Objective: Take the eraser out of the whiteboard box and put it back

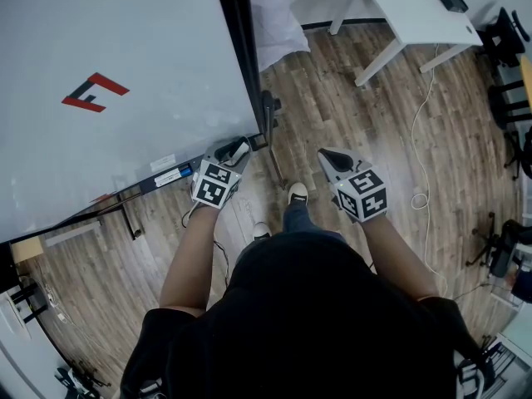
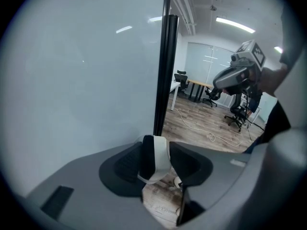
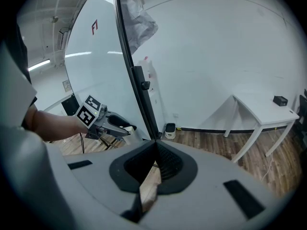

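Note:
The eraser [image 2: 154, 158], white with a black felt side, sits upright between the pads of my left gripper [image 2: 158, 150], above bare floor. From the right gripper view the same eraser [image 3: 125, 127] shows as a white block at the left gripper's tip. In the head view the left gripper [image 1: 235, 150] hovers at the whiteboard's [image 1: 125, 73] lower right corner, just beyond the dark tray rail [image 1: 166, 177] along its bottom edge. My right gripper [image 1: 331, 158] hangs over the floor to the right, jaws together and empty [image 3: 154, 147].
The whiteboard's black frame post [image 2: 165, 75] stands right beside the left gripper. A white table [image 1: 416, 15] is at the back right, a white cable [image 1: 424, 140] trails on the wood floor, and office chairs [image 1: 507, 56] line the right edge. The person's shoes [image 1: 297, 194] are below.

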Demonstrator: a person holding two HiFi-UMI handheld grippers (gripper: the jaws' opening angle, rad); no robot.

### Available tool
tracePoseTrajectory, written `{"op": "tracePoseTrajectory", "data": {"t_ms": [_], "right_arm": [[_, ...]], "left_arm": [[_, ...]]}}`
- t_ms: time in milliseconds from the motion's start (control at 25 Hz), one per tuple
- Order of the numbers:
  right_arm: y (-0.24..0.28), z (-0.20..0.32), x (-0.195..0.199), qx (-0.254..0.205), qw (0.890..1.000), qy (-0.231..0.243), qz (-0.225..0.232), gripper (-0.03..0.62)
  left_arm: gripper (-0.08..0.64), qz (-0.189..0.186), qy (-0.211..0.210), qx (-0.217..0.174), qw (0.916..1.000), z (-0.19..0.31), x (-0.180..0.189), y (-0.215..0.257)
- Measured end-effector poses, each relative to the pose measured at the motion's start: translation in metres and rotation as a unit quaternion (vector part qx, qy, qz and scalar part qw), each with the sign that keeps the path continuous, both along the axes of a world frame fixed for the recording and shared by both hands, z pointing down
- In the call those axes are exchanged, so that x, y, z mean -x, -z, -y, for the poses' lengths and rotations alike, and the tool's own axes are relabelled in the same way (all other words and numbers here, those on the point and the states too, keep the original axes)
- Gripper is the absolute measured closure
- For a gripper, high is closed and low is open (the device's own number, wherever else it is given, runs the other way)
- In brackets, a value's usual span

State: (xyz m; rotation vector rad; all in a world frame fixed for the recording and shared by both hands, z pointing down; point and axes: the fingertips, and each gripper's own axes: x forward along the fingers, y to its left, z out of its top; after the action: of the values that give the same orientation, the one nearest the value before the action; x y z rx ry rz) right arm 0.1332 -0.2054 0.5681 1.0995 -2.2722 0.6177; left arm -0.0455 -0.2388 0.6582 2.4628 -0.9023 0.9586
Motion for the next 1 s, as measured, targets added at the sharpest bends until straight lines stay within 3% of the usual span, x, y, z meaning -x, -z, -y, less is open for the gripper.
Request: {"op": "tracePoseTrajectory", "data": {"t_ms": [1000], "right_arm": [[0.002,-0.017,-0.007,0.002,1.000,0.012,-0.003,0.598]], "left_arm": [[0.404,-0.002,0.013,-0.005,0.9999,-0.001,-0.010,0.003]]}}
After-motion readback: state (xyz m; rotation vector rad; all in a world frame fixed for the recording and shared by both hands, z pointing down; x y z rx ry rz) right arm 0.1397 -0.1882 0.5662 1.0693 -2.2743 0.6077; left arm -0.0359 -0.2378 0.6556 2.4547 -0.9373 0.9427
